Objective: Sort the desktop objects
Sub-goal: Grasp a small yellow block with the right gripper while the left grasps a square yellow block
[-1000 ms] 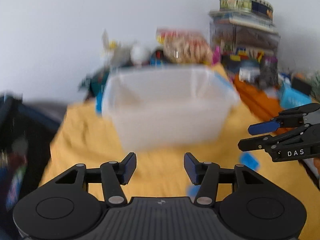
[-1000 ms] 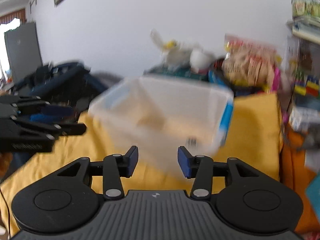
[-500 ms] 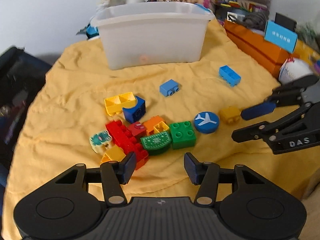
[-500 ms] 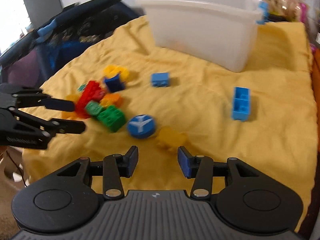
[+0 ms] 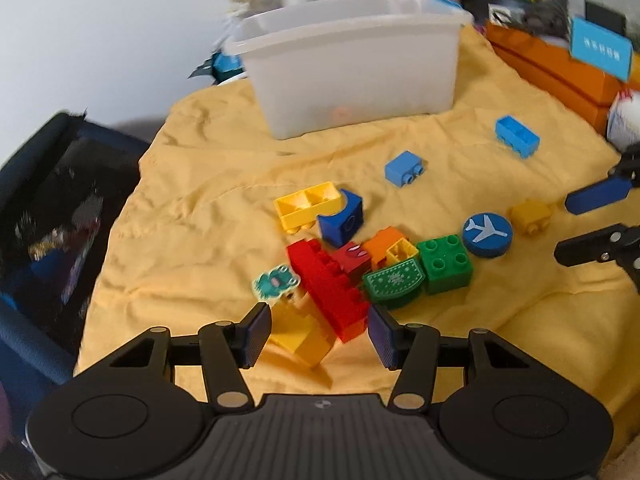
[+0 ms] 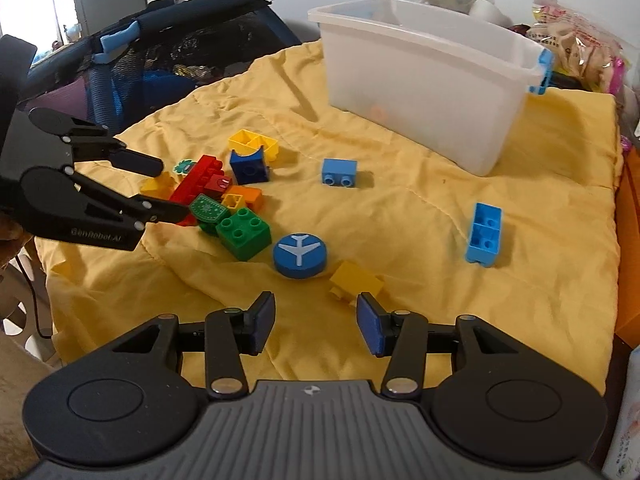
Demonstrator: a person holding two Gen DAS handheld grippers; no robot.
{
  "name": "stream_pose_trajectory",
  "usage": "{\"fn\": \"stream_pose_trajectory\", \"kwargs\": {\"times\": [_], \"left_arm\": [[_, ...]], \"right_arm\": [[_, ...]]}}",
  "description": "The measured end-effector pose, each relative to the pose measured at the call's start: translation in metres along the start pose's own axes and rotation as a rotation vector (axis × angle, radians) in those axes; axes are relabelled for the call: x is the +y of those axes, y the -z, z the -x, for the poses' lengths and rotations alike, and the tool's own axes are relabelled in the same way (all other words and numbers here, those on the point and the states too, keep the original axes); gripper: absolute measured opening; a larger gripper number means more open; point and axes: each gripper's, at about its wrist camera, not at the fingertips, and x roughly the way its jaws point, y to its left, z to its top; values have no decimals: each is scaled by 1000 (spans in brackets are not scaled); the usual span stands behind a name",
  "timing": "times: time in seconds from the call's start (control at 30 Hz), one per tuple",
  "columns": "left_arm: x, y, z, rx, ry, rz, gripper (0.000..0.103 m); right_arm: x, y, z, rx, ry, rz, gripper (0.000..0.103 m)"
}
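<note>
Toy bricks lie scattered on a yellow cloth in front of a white plastic bin. My left gripper is open, low over the near end of the pile, where a yellow brick and the long red brick show between its fingers, untouched. My right gripper hangs over bare cloth, its jaws opening with nothing between them. A small yellow brick and a blue disc with a plane lie just beyond it. The right wrist view also shows the left gripper by the pile.
Two light blue bricks lie apart toward the bin. An orange box borders the cloth on the right and a dark mesh basket on the left. Snack bags and clutter stand behind the bin.
Both grippers tipped down and sank from facing the bin to looking over the bricks. The left gripper has come closer to the red and yellow bricks. The right jaws stand slightly wider.
</note>
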Motion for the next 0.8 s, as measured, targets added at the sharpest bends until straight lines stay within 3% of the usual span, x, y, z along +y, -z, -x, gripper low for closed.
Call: {"fn": "stream_pose_trajectory", "kwargs": {"times": [0.07, 0.27, 0.43, 0.6, 0.8], "left_arm": [[9, 5, 1, 9, 6, 52, 57], [26, 25, -7, 54, 120, 226, 57], [28, 27, -5, 40, 130, 238, 57], [30, 26, -6, 39, 137, 245, 57], [30, 23, -7, 45, 130, 234, 57]], "right_arm": [[0, 0, 1, -2, 8, -3, 51], [-1, -2, -5, 10, 18, -7, 51], [-5, -6, -14, 14, 44, 23, 51], [-5, -8, -38, 79, 90, 126, 40], [0, -10, -27, 26, 120, 208, 41]]}}
